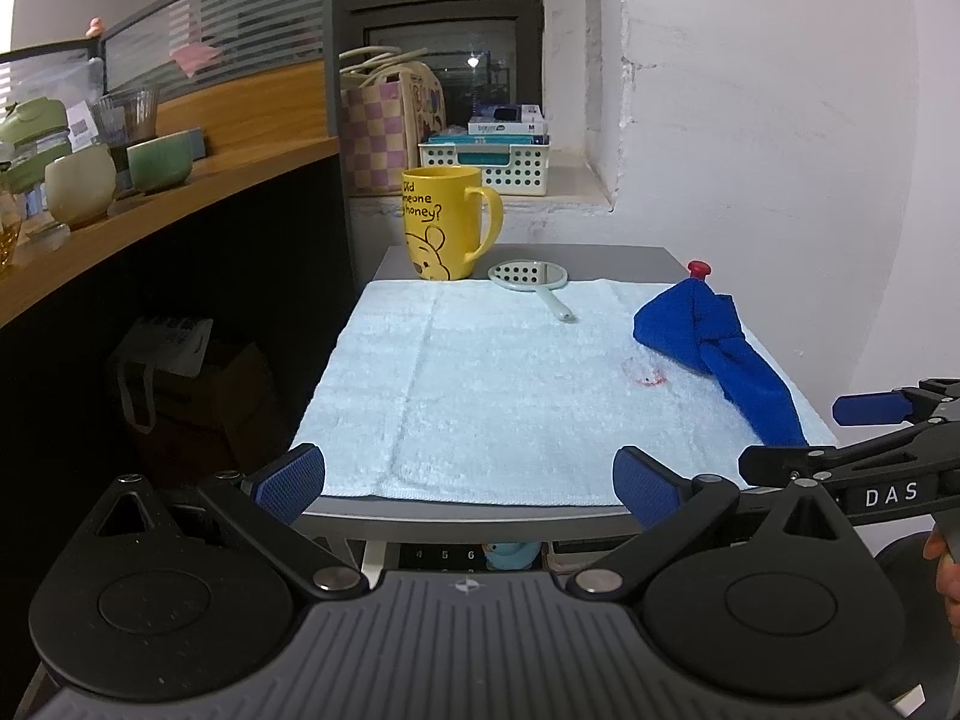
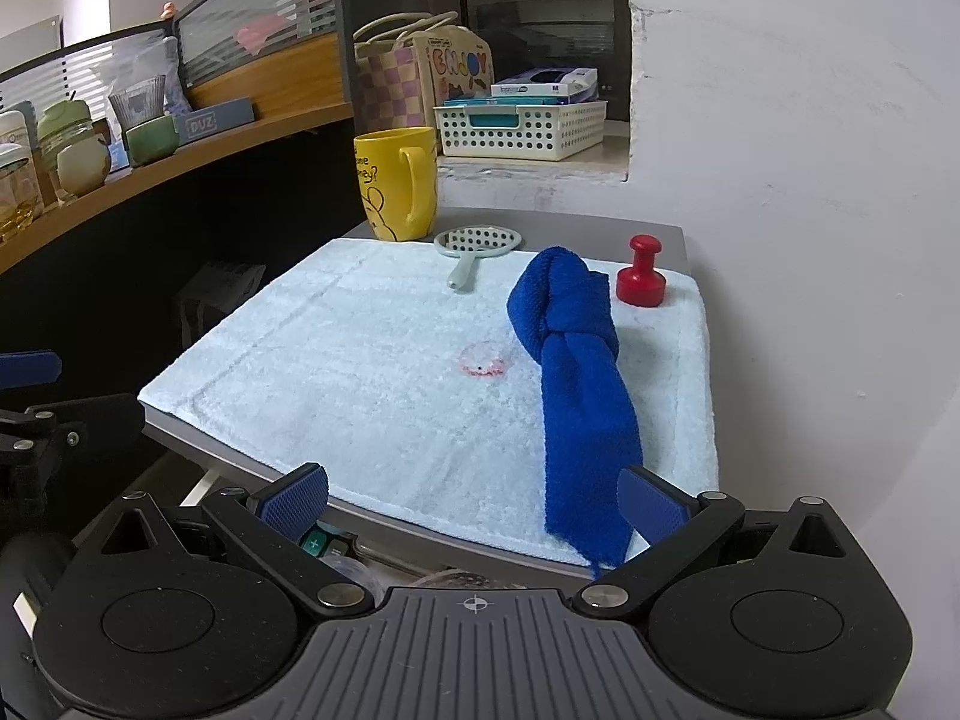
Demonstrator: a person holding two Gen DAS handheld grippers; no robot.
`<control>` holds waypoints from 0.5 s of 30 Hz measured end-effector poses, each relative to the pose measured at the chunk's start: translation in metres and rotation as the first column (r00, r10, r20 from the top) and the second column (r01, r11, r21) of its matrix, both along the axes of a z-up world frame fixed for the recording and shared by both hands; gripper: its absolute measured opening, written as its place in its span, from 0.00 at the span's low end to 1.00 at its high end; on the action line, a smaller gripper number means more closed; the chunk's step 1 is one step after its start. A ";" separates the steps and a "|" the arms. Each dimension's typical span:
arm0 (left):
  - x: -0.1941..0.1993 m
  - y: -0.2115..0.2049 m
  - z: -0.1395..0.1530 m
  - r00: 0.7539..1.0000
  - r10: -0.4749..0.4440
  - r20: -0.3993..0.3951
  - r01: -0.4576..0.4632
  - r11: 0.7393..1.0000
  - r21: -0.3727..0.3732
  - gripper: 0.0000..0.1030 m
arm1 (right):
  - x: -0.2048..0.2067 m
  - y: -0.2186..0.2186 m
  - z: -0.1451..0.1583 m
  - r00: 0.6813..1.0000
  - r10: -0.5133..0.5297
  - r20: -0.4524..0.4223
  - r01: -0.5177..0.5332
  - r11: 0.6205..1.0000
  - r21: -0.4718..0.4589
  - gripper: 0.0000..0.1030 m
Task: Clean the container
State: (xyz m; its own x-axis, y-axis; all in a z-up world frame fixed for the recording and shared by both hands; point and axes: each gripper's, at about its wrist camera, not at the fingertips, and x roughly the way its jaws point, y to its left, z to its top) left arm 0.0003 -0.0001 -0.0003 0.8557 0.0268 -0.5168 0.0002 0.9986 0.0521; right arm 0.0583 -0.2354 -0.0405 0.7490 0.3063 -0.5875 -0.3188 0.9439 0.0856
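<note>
A yellow Winnie-the-Pooh mug (image 1: 447, 222) (image 2: 399, 183) stands upright at the far left corner of a small grey table, at the edge of a light blue towel (image 1: 480, 390) (image 2: 372, 372). A crumpled blue cloth (image 1: 714, 348) (image 2: 576, 372) lies on the towel's right side. My left gripper (image 1: 468, 483) is open and empty at the table's near edge. My right gripper (image 2: 474, 507) is open and empty at the near edge, its right finger beside the cloth's near end; it also shows in the left wrist view (image 1: 840, 432).
A pale green perforated strainer (image 1: 531, 282) (image 2: 477, 246) lies beside the mug. A red knob-shaped piece (image 2: 642, 270) stands behind the cloth. A small clear lid with a red rim (image 2: 483, 360) lies mid-towel. A white basket (image 2: 519, 126) sits on the sill. A shelf with cups (image 1: 90, 180) runs along the left.
</note>
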 end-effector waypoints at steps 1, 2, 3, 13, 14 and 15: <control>0.001 0.000 -0.001 1.000 0.000 0.000 0.000 1.000 0.001 1.00 | 0.000 0.000 0.000 1.000 0.000 0.000 0.000 1.000 -0.002 1.00; 0.001 0.000 -0.001 1.000 0.000 0.001 0.000 1.000 0.002 1.00 | 0.000 0.000 0.001 1.000 0.000 0.001 0.000 1.000 -0.004 1.00; 0.002 0.000 -0.002 1.000 0.000 0.001 0.000 1.000 0.003 1.00 | 0.000 0.000 0.001 1.000 0.001 0.001 -0.001 1.000 -0.005 1.00; 0.009 0.010 0.004 1.000 -0.001 0.005 0.001 1.000 0.004 1.00 | 0.003 0.008 -0.001 1.000 0.003 -0.006 -0.003 1.000 -0.027 1.00; 0.010 0.011 0.005 1.000 -0.001 0.007 0.001 1.000 0.005 1.00 | 0.004 0.009 -0.001 1.000 0.004 -0.007 -0.004 1.000 -0.027 1.00; 0.011 0.011 0.006 1.000 0.000 0.008 0.000 1.000 0.005 1.00 | 0.004 0.008 -0.001 1.000 0.005 -0.008 -0.006 1.000 -0.026 1.00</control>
State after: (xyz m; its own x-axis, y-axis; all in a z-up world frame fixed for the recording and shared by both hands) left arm 0.0111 0.0113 0.0053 0.8597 0.0292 -0.5100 0.0002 0.9984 0.0574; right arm 0.0623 -0.2273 -0.0415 0.7428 0.2947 -0.6012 -0.3234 0.9441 0.0632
